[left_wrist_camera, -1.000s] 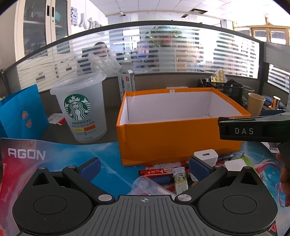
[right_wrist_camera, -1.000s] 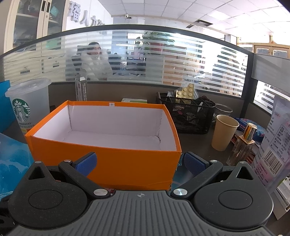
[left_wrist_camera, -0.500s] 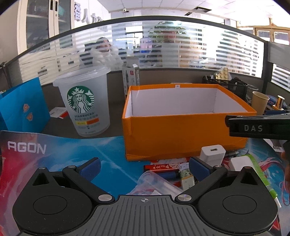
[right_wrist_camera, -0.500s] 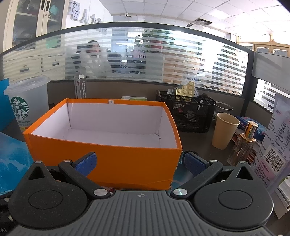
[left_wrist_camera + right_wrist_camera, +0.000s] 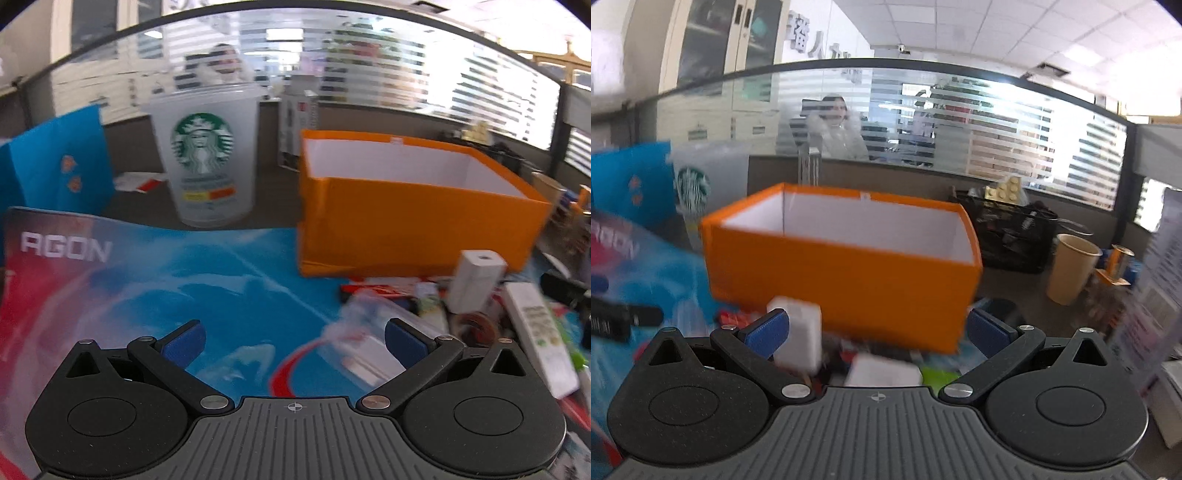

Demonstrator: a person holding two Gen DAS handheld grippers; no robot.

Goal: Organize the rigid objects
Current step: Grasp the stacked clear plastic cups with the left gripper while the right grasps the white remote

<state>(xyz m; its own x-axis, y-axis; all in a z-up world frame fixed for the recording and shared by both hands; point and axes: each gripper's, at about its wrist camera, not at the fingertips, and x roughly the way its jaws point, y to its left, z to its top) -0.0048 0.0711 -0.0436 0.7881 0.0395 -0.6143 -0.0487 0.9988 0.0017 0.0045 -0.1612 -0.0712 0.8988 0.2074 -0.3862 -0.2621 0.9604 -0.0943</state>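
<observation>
While motion blurs the clutter before the orange box, both hand-held grippers gape wide, empty.

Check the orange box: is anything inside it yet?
The orange box shows only bare white inner walls from both wrist views. No object rises above its rim. Its floor is hidden behind the near wall, so something flat could lie there unseen.

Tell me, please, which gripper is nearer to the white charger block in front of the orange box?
Right. The right gripper has the white charger block beside its left finger; from the left gripper the block sits farther ahead, to the right.
</observation>
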